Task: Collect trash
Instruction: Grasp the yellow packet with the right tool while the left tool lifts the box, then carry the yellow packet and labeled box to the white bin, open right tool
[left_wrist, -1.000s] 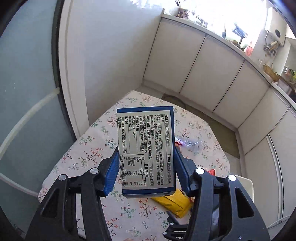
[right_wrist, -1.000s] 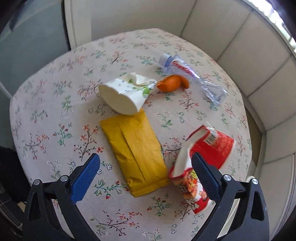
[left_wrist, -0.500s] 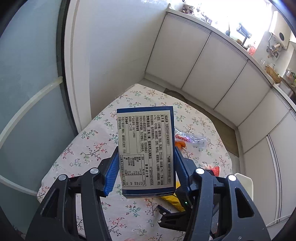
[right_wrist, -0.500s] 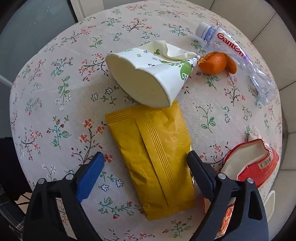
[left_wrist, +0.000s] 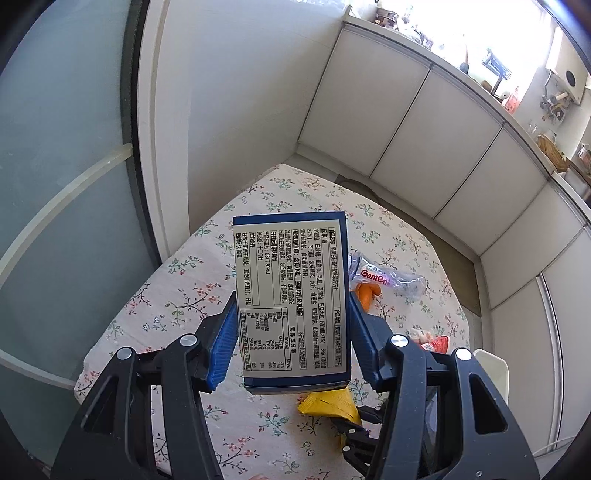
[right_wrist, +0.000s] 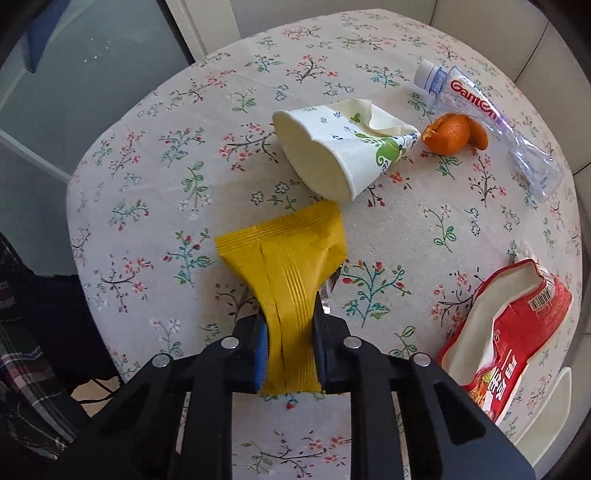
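My left gripper (left_wrist: 291, 325) is shut on a blue and white carton (left_wrist: 291, 295) with a printed label and holds it high above the table. My right gripper (right_wrist: 290, 325) is shut on a yellow snack wrapper (right_wrist: 288, 254), pinching its near end so the foil bunches; the wrapper also shows in the left wrist view (left_wrist: 328, 402). On the floral tablecloth (right_wrist: 155, 155) lie a crushed paper cup (right_wrist: 340, 151), an orange peel (right_wrist: 450, 133), a flattened plastic bottle (right_wrist: 491, 122) and a torn red packet (right_wrist: 509, 325).
The small round table stands in a corner between a frosted glass door (left_wrist: 62, 177) and white cabinets (left_wrist: 424, 122). A white chair edge (right_wrist: 546, 410) shows at the table's right. The bottle (left_wrist: 388, 277) and peel (left_wrist: 365, 291) show beyond the carton.
My right gripper moved down onto the yellow wrapper and closed on it, crumpling its near end. My left gripper rose a little higher with the carton.
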